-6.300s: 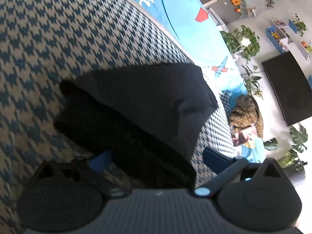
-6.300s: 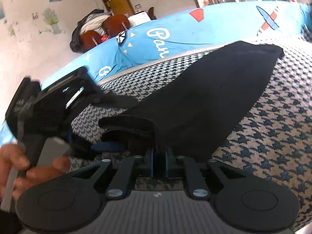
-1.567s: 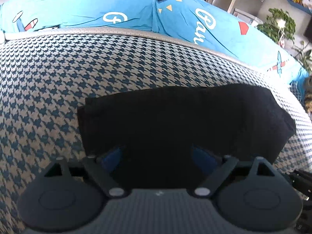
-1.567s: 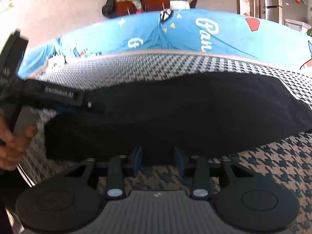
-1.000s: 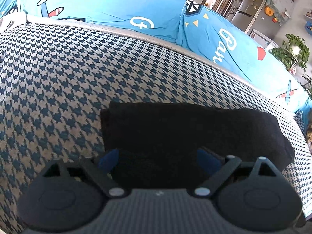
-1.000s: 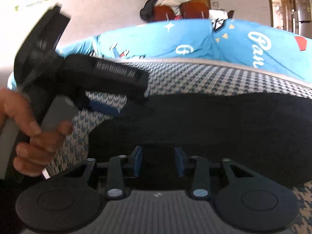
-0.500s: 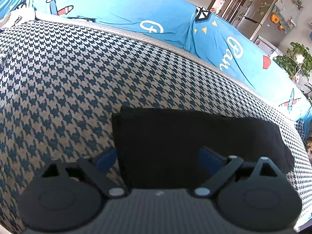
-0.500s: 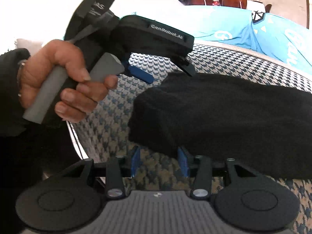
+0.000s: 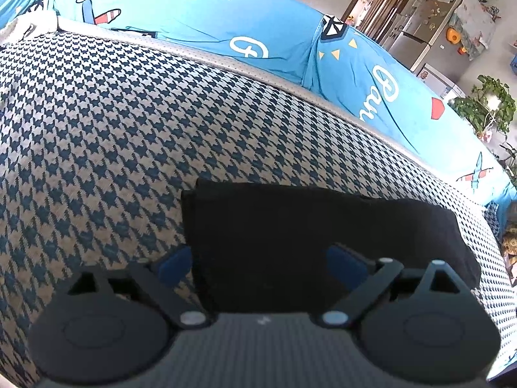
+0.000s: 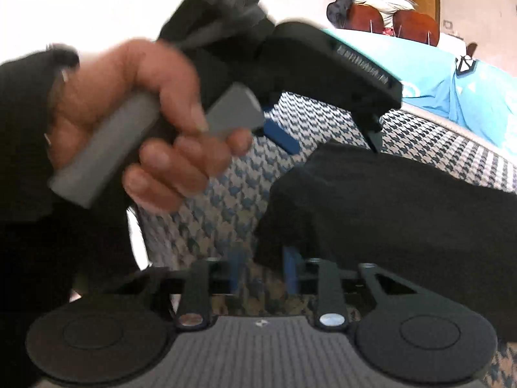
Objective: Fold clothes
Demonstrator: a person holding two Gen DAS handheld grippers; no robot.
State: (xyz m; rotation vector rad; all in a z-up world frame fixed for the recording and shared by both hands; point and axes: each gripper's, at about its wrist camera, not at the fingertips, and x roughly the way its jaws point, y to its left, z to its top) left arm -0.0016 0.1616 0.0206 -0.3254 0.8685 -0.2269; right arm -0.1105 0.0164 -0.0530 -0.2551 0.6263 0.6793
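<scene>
A black garment (image 9: pixel 316 236) lies folded into a flat oblong on the houndstooth cushion (image 9: pixel 113 148). My left gripper (image 9: pixel 260 265) is open wide just above the garment's near left end, with one blue pad (image 9: pixel 174 263) off its left edge and the other over the cloth. In the right wrist view the same garment (image 10: pixel 404 213) fills the right side. My right gripper (image 10: pixel 262 270) is open low at the garment's near corner, gripping nothing. A hand (image 10: pixel 145 135) holds the left gripper (image 10: pixel 326 135) over the garment's far end.
A blue printed cover (image 9: pixel 226 35) drapes the backrest behind the cushion. The cushion's edge falls away at the right, with potted plants (image 9: pixel 484 106) and a fridge (image 9: pixel 426 35) beyond. Clothes are piled on brown chairs (image 10: pixel 387 13) in the distance.
Both grippers have let go of the garment, which now lies flat and folded. My right gripper has swung left toward its end, and the left has drawn back a little.
</scene>
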